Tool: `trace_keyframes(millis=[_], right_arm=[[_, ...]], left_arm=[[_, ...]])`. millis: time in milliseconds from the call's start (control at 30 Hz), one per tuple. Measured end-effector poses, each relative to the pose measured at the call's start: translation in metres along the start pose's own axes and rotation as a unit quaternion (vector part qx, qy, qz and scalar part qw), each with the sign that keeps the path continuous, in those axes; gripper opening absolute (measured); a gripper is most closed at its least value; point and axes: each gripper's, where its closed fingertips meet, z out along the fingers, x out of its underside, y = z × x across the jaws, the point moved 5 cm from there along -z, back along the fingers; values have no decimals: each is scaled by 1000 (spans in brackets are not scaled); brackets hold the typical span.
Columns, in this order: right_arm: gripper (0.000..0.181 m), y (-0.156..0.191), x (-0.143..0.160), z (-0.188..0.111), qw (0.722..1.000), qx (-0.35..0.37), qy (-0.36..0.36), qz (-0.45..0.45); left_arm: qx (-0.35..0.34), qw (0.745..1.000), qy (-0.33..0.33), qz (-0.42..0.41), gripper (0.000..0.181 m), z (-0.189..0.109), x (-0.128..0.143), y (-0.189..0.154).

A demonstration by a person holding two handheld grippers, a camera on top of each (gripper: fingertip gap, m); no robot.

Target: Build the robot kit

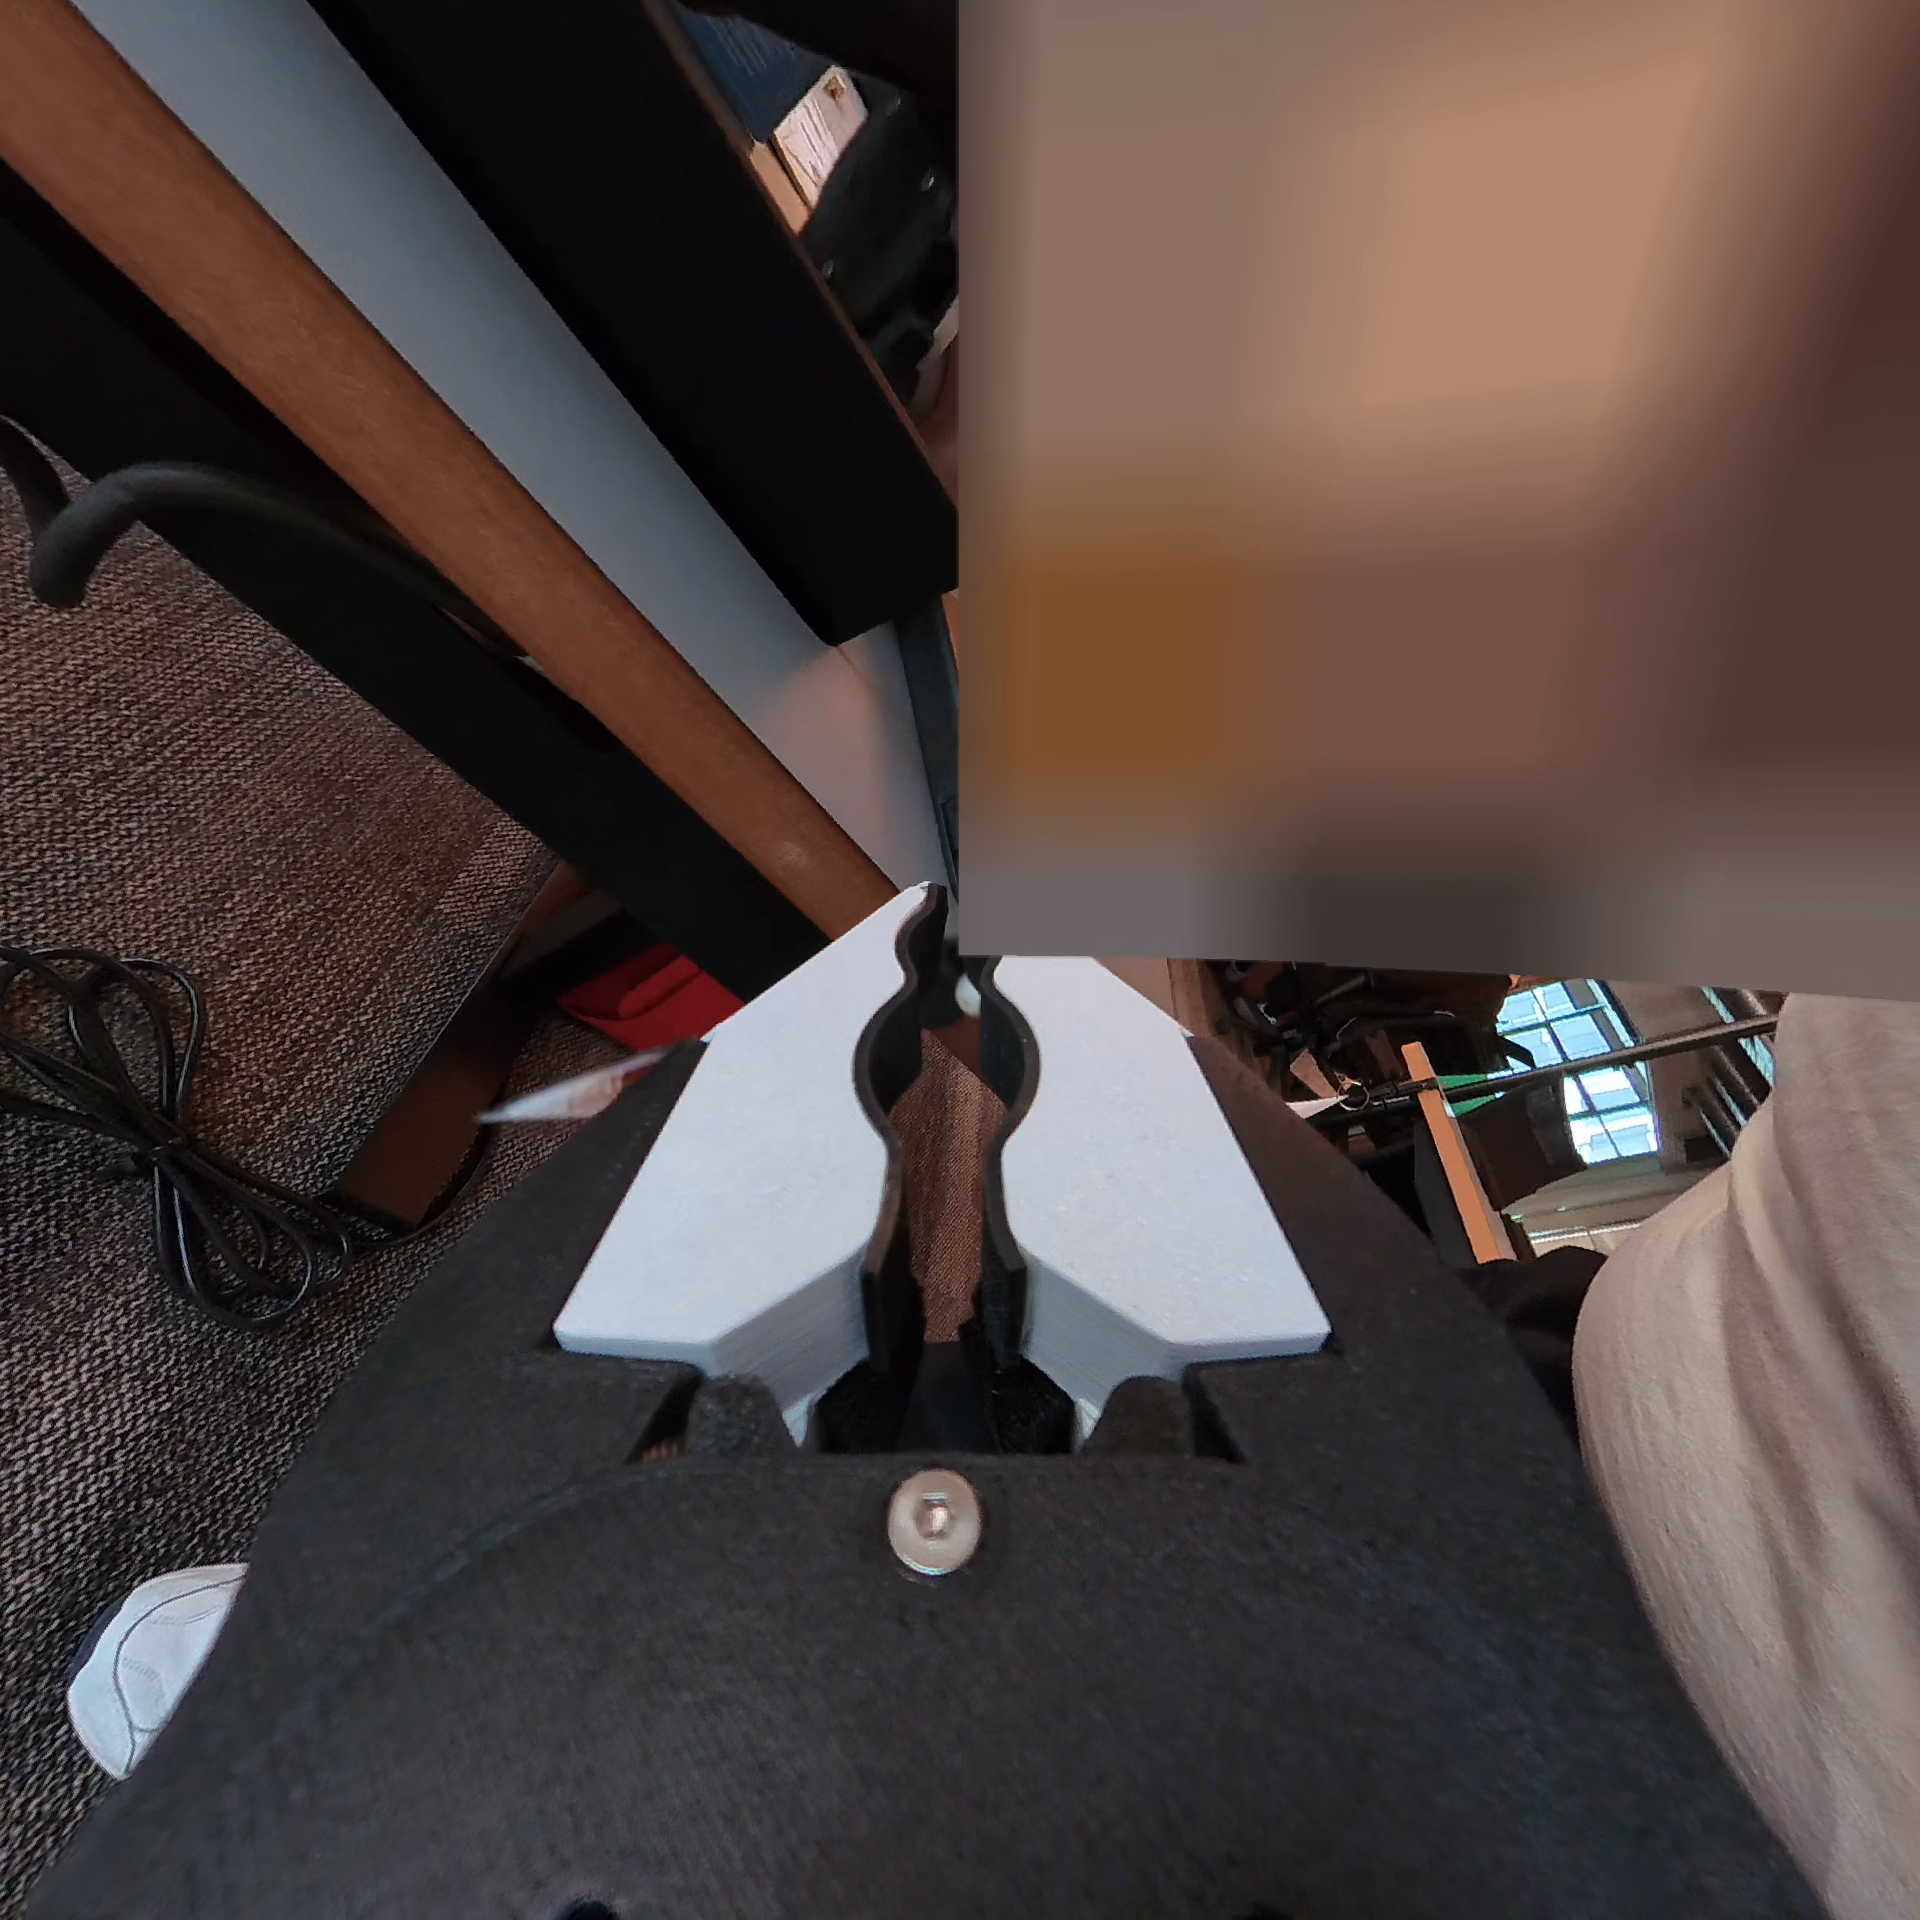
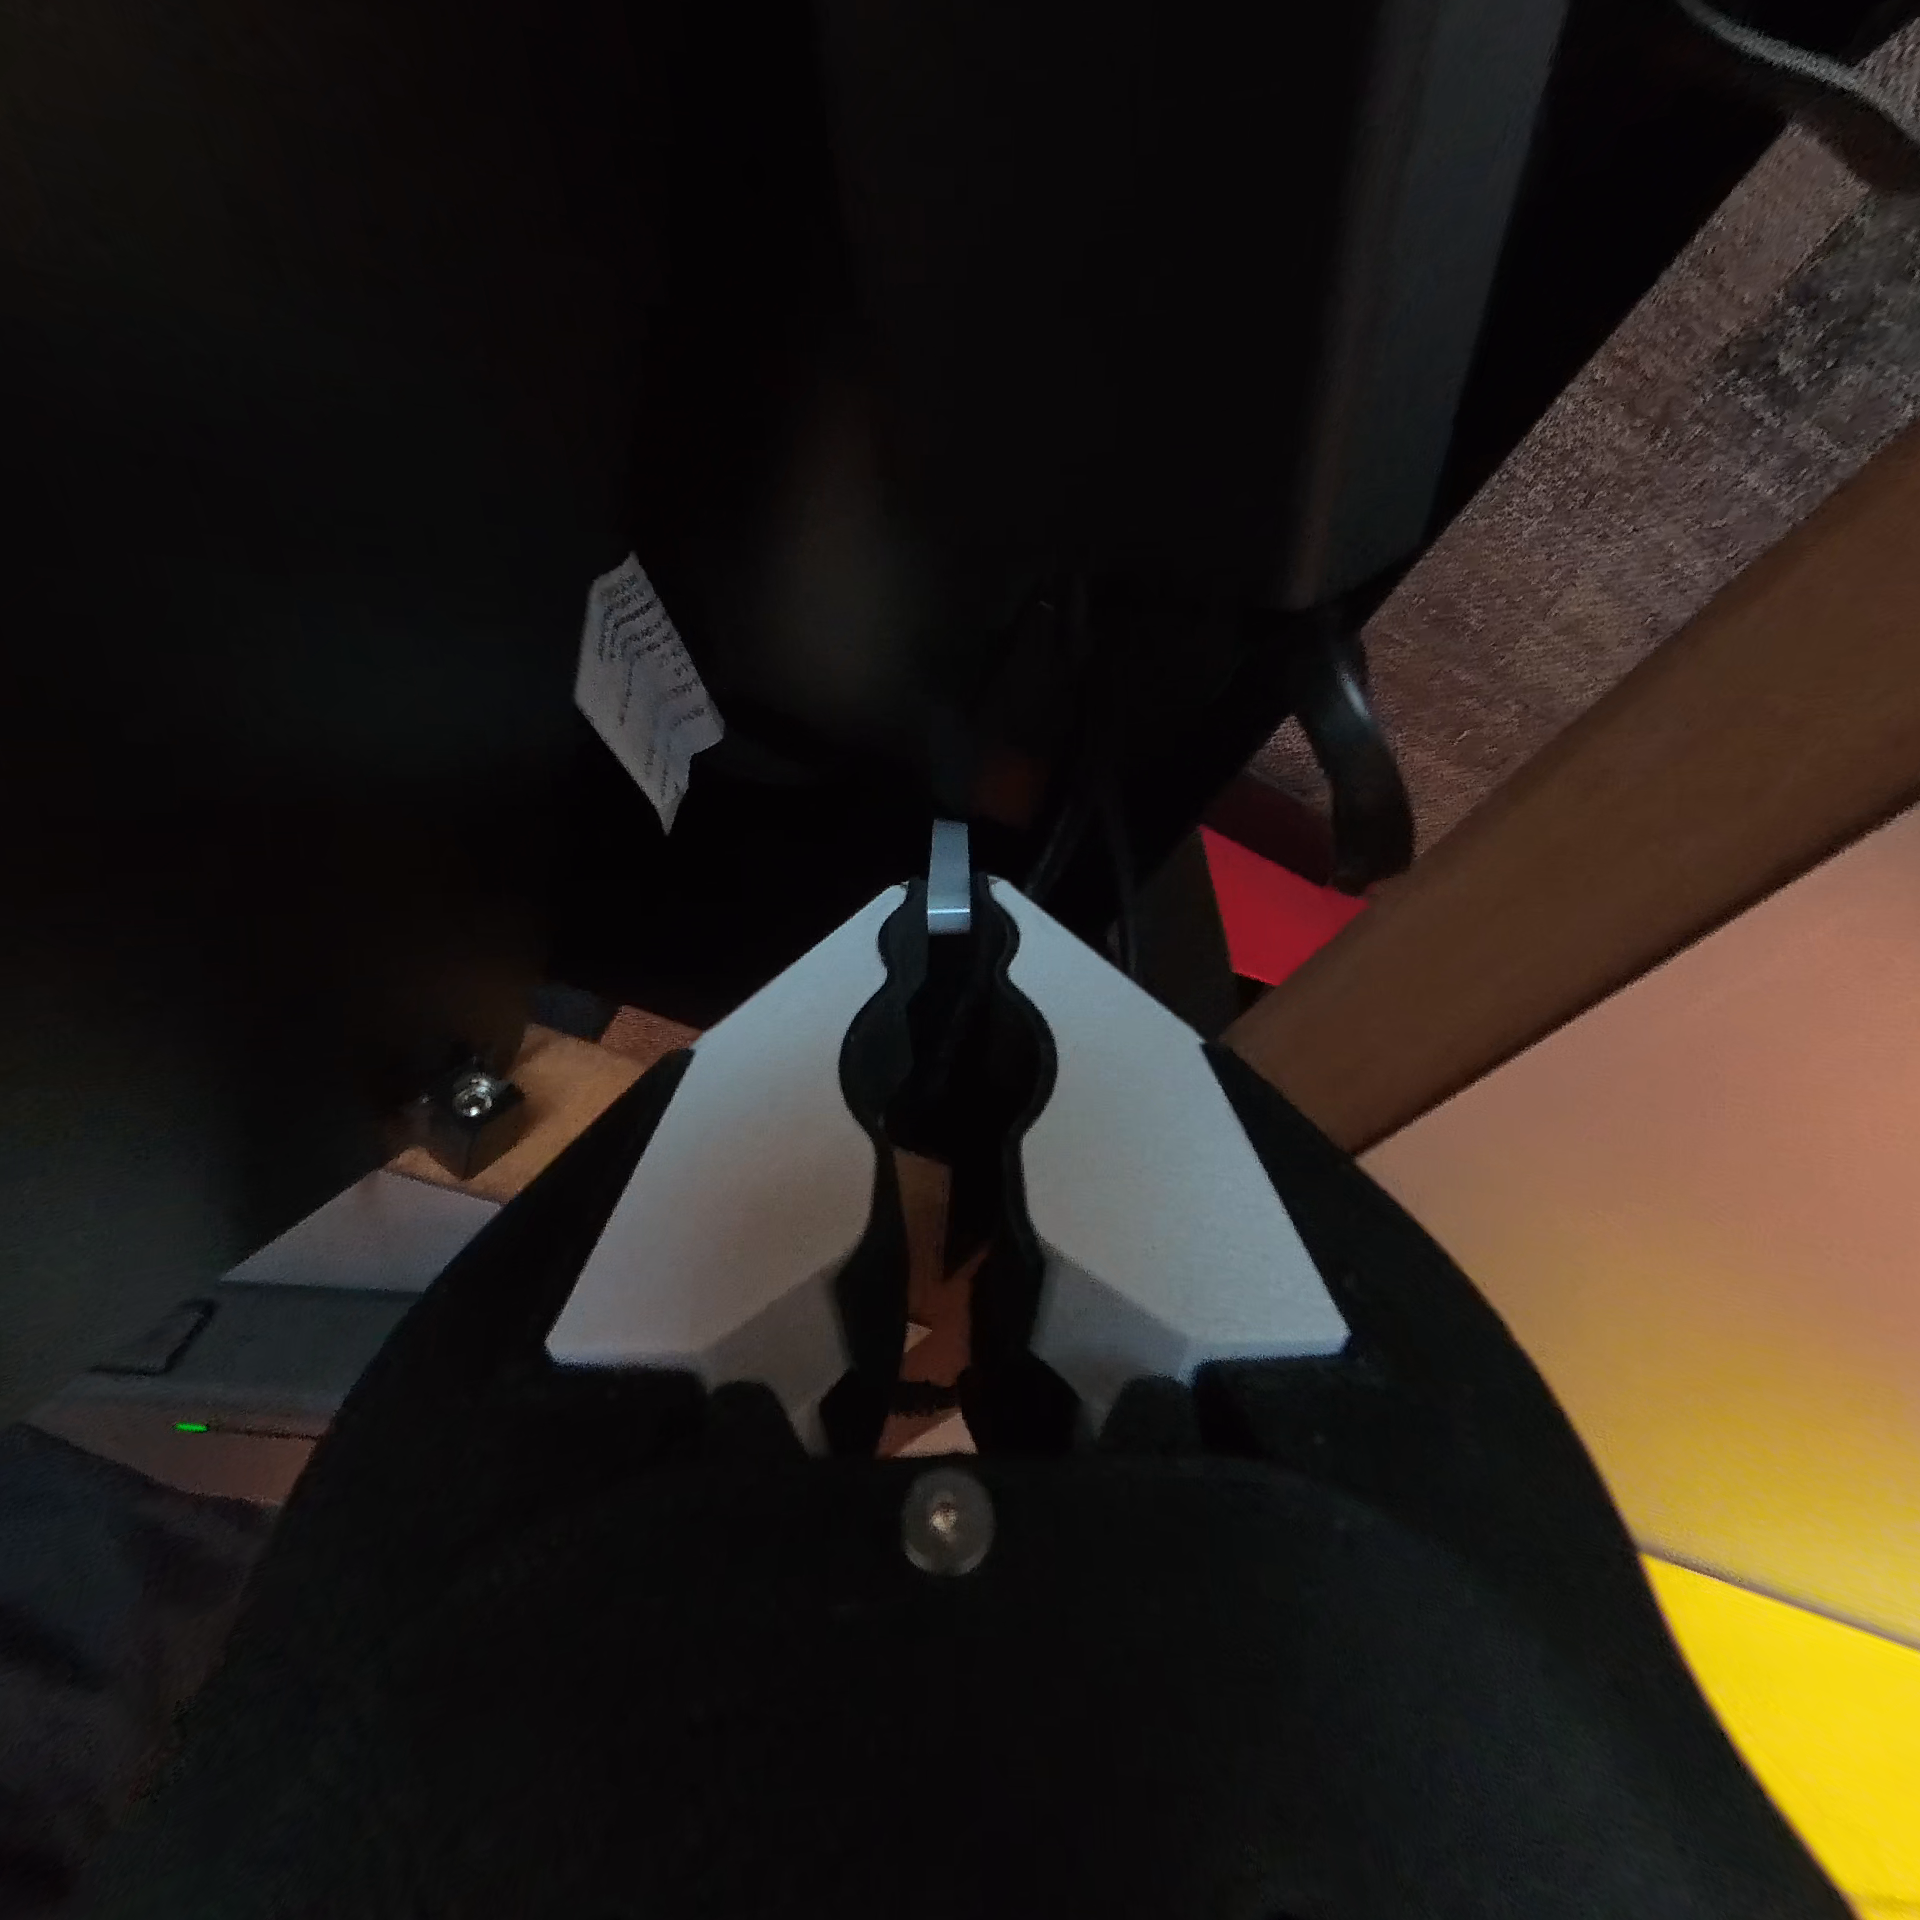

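My left gripper [image 1: 951, 940] has pale blue fingers [image 1: 769, 1164] with black wavy pads. The jaws stand almost together on a thin black cable [image 1: 932, 707] that runs down from a black box [image 1: 644, 343] to the tips. A small white bit [image 1: 967, 1000] sits between the tips, and a blur patch hides the right tip. My right gripper [image 2: 949, 902] is shut on a small flat grey metal piece [image 2: 949, 878] that sticks out past its tips. Dark cables [image 2: 1081, 862] and black shapes lie just beyond it.
A brown wooden table edge [image 1: 436, 436] crosses the left wrist view above carpet [image 1: 208, 831]. On the floor lie a bundled black cord [image 1: 156, 1153], a red object [image 1: 644, 1003] and a white shoe [image 1: 145, 1662]. A person's pale clothing [image 1: 1766, 1455] is at right. The right wrist view shows a white label [image 2: 639, 686], a wooden edge [image 2: 1610, 883] and a yellow surface [image 2: 1818, 1745]. My hands' fingertips stand some 25 centimetres from each other.
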Motion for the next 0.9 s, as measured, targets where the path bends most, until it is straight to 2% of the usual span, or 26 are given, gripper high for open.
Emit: trace_keyframes(millis=[167, 900], right_arm=[[7, -2, 1, 1, 999, -4, 2, 34], [8, 0, -6, 11, 999, 7, 29, 31]], left_arm=[[3, 1000, -3, -5, 1, -5, 0, 3], [9, 1000, -12, -9, 0, -17, -5, 9]])
